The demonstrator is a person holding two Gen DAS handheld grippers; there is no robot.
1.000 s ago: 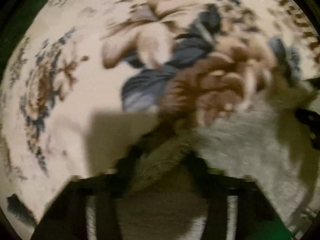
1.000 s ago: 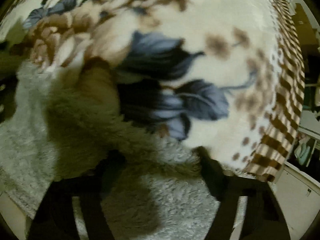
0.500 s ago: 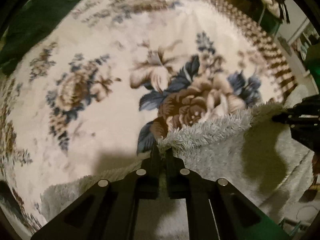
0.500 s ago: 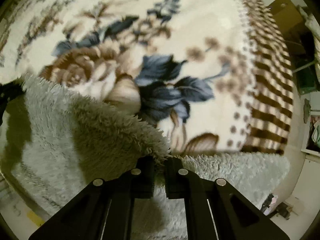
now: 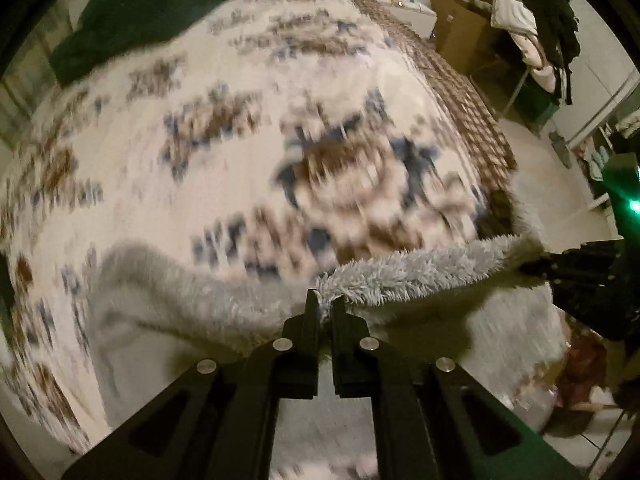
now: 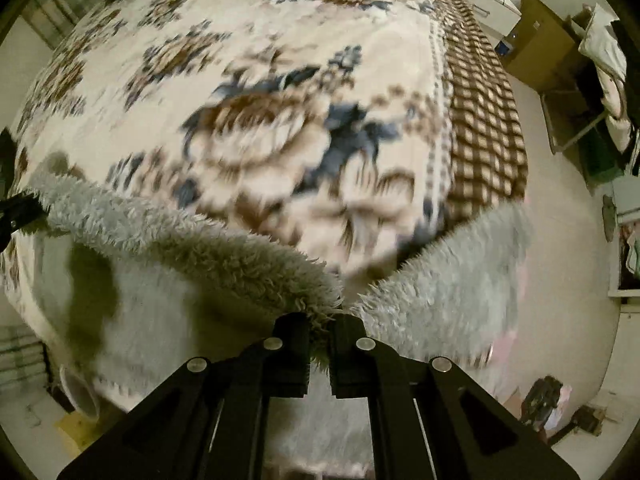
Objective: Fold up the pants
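The pants (image 5: 416, 276) are pale grey and fluffy. They hang between my two grippers above a floral bed blanket (image 5: 224, 128). My left gripper (image 5: 325, 304) is shut on their top edge; the fabric runs right to the right gripper's black tips (image 5: 560, 264). In the right wrist view my right gripper (image 6: 320, 324) is shut on the pants (image 6: 180, 248) at the other end of that edge. The left gripper's tip (image 6: 20, 210) shows at the far left. Fabric droops below both, and a part hangs off the bed's right side (image 6: 472, 264).
A dark green garment (image 5: 148, 12) lies at the bed's far left. A brown checked border (image 6: 484, 120) runs along the blanket's right side. Beyond it are bare floor (image 6: 560, 216), cardboard boxes (image 5: 460, 32) and a rack heaped with clothes (image 5: 536, 28).
Both grippers closed on the pants' edge and rose with it, well above the bed. The blanket now looks farther away and more of the room shows.
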